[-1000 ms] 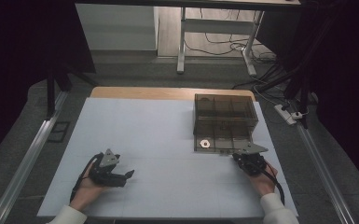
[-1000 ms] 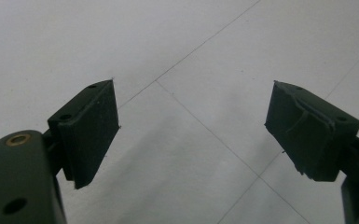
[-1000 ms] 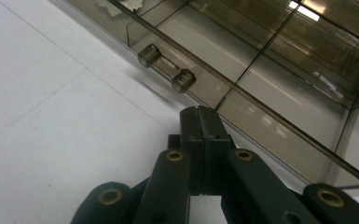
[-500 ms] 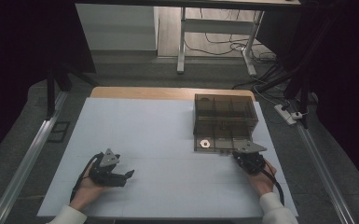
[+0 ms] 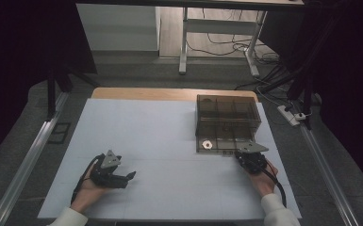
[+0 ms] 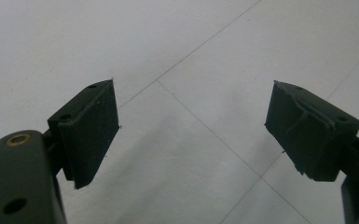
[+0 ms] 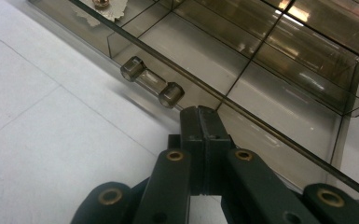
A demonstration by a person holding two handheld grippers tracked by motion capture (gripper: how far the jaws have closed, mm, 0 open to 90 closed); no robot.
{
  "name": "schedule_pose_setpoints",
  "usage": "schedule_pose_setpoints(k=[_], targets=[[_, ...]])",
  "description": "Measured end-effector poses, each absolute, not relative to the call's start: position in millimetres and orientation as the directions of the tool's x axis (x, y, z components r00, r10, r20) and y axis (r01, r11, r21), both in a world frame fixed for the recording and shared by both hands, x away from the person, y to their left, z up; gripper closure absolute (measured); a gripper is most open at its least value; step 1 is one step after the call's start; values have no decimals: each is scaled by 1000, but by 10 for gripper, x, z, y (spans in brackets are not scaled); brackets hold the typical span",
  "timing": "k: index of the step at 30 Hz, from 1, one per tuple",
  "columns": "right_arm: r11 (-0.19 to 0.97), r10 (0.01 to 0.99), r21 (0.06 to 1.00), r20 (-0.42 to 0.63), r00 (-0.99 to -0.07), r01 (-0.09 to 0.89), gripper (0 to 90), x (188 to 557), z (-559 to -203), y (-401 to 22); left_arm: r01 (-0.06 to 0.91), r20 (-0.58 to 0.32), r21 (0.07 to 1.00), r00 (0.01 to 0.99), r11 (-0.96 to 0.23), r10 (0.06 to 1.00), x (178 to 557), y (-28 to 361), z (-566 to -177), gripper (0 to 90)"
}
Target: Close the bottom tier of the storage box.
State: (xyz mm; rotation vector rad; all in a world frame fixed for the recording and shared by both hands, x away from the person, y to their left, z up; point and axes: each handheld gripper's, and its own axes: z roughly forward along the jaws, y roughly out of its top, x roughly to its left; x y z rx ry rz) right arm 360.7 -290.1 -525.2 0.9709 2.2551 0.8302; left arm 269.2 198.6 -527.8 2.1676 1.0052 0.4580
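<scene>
Right gripper (image 7: 200,116), jaws pressed together on nothing, is nosing the smoky organiser box (image 5: 226,123) at its latch (image 7: 152,88), lower right of the high view, presumably to open it; left gripper (image 6: 191,126), jaws gaping wide, is idling over bare worktop (image 5: 160,136).

Smoky clear compartment box (image 5: 227,123), far-right tabletop
</scene>
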Motion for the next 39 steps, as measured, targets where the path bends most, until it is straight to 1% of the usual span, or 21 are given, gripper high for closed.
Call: schedule_pose_setpoints(k=[39], targets=[[539,784,723,-243,-571,433,900,3789,-5268,-2843,530,27,713,634,-459,773,2716,1984,-5293,172]])
